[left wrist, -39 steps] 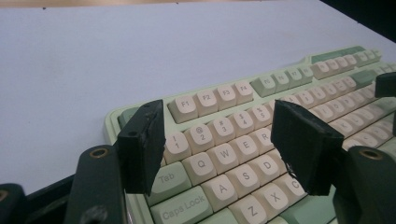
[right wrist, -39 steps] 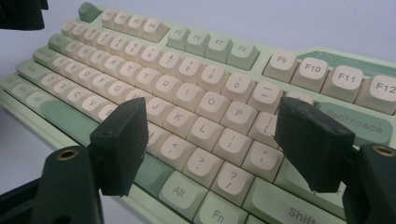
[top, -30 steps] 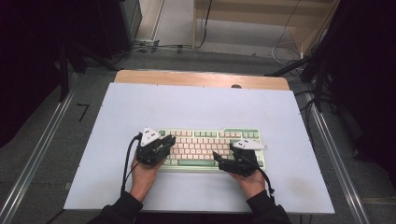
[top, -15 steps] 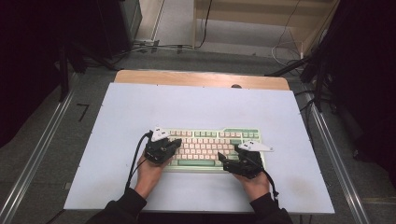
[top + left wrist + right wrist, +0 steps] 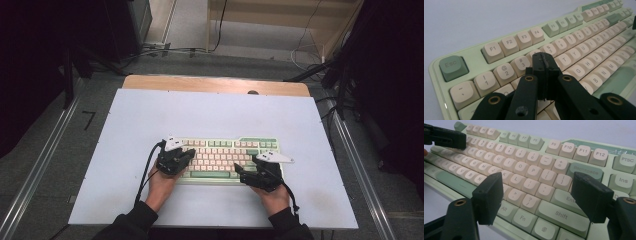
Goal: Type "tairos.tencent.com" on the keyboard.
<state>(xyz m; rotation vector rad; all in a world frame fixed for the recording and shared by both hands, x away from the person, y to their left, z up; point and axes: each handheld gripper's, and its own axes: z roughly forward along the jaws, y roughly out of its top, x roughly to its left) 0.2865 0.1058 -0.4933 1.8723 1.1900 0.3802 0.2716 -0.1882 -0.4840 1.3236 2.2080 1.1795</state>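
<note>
Keyboard sits lower middle of the high view, flat on the white worktop. Left gripper has its jaws pinched together with nothing between, tips over the number row. Right gripper hangs over the right-hand keys, jaws spread wide.

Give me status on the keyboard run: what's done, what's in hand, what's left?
Done: the left gripper has its jaws shut with nothing between them, their tips over the number row near the 4 key of the keyboard. In hand: that closed tip looks poised to press; contact can't be told. Left: the right gripper hangs open over the Enter key side, holding nothing.
</note>
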